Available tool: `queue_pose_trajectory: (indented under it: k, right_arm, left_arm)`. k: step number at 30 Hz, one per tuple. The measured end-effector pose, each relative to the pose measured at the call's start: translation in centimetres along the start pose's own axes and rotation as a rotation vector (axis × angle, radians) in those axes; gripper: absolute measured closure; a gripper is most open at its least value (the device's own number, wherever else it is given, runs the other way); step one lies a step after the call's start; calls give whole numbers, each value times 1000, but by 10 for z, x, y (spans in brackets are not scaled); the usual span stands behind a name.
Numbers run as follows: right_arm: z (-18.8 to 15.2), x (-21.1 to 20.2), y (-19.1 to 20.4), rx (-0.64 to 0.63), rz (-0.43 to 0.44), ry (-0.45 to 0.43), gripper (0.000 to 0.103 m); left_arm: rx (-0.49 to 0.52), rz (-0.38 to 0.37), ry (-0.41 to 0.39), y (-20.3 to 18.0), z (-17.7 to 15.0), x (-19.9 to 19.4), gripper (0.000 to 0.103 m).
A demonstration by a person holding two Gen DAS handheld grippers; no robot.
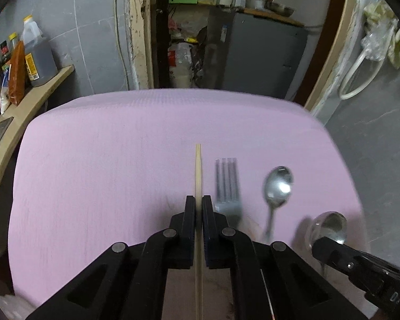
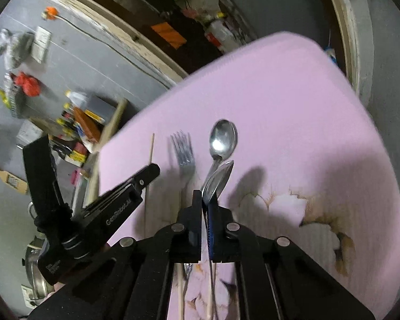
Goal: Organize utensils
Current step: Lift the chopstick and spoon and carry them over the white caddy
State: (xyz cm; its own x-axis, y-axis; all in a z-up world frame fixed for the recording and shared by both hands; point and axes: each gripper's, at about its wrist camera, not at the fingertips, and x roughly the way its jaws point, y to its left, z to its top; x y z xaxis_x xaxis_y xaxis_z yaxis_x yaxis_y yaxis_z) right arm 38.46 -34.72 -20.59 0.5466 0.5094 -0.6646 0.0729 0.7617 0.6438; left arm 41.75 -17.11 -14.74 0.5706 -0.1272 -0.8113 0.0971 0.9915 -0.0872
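My left gripper [image 1: 198,200] is shut on a wooden chopstick [image 1: 198,170] that points away over the pink cloth [image 1: 106,176]. A steel fork [image 1: 227,186] lies just right of it, then a steel spoon [image 1: 277,189]. My right gripper [image 2: 206,196] is shut on a second spoon [image 2: 218,178], held on edge above the lying spoon's [image 2: 223,140] handle. The right gripper also shows in the left wrist view [image 1: 330,242] with its spoon bowl [image 1: 329,225]. The left gripper [image 2: 149,173] shows left in the right wrist view, with chopstick [image 2: 151,152] and fork [image 2: 184,152].
A wooden shelf [image 1: 40,90] with sauce bottles [image 1: 37,53] runs along the left. A grey cabinet [image 1: 261,58] and a doorway with clutter stand behind the table. The cloth has a floral print [image 2: 320,213] near me. Two more sticks [image 2: 180,290] lie under my right gripper.
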Motion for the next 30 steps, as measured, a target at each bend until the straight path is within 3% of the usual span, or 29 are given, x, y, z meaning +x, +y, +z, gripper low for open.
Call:
queue_pose_trajectory:
  k: [9, 16, 21, 30]
  right_arm:
    - [-22, -76, 34, -137, 10, -232, 99]
    - [-20, -133, 90, -250, 129, -392, 99]
    - [-18, -156, 145, -299, 220, -495, 99]
    - [-44, -136, 250, -444, 286, -593, 99]
  left_arm:
    - [-21, -190, -151, -5, -17, -84, 98]
    - [-34, -296, -294, 14, -17, -167, 98]
    - [-46, -301, -395, 49, -8, -220, 98]
    - [-80, -213, -503, 139, -7, -266, 98]
